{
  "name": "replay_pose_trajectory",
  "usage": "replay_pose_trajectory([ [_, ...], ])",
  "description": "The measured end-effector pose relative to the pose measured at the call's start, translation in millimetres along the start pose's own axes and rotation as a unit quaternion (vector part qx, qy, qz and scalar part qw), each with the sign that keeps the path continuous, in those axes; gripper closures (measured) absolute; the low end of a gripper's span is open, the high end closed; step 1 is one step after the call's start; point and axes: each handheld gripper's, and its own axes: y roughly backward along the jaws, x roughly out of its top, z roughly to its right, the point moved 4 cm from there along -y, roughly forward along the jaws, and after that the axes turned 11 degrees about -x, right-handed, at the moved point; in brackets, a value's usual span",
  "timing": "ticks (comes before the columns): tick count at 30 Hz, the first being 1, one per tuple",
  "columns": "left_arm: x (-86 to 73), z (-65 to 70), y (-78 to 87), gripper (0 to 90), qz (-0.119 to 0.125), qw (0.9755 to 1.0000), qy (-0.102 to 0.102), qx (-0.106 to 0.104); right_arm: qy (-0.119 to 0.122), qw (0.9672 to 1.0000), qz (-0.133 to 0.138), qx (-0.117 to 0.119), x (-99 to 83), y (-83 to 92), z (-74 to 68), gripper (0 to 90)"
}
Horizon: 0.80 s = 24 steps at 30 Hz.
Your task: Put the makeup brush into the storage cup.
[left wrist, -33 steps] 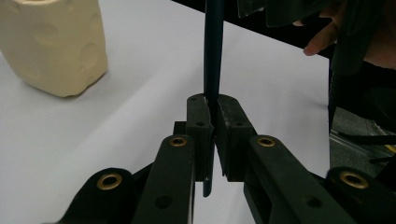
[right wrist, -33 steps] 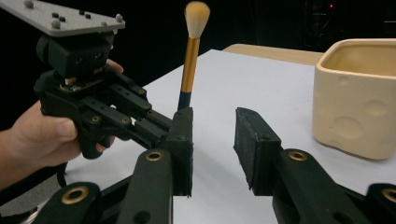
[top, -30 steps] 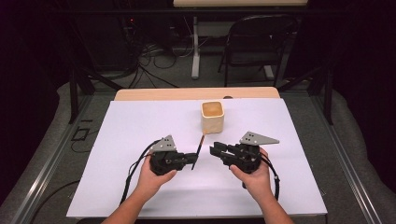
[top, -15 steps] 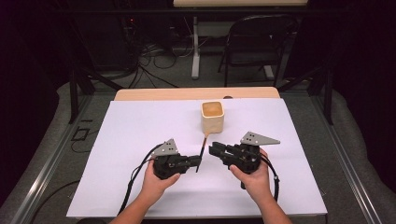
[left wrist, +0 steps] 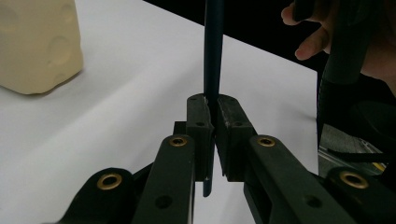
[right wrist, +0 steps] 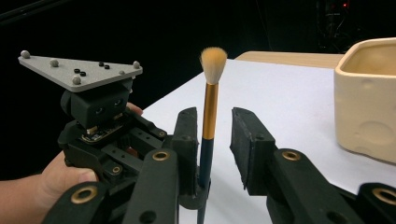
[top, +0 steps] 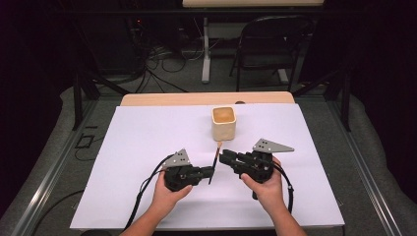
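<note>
Brush pinched in my left jaws, my right jaws spread around its upper handle.

From the high view, my left gripper (top: 210, 172) held the brush (top: 215, 161) near the bench's (top: 147, 128) middle, its long axis running from 6 up to 12 o'clock, bristles toward the cream cup (top: 223, 123) at 12; my right gripper (top: 223, 158) sat at 3 o'clock of the handle, touching close. In the left gripper view, my jaws were pressed together on the dark blue handle (left wrist: 213, 70), which rose straight to 12 o'clock, the cup (left wrist: 37, 44) at 10. In the right gripper view, my jaws stood apart with the brush (right wrist: 210, 112) upright between them, nearer the left pad: dark handle, gold ferrule, orange-tipped tuft; the cup (right wrist: 369, 98) lay at 3 o'clock.
</note>
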Motion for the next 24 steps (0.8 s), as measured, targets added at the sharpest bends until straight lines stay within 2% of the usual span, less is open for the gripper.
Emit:
replay_pose_trajectory([
  [24, -3.3, 1.5, -7.3, 84.2, -0.001, 0.9999, 0.008, -0.012, -0.010, 0.9999, -0.005, -0.008, -2.4, -4.0, 0.8, 74.8],
])
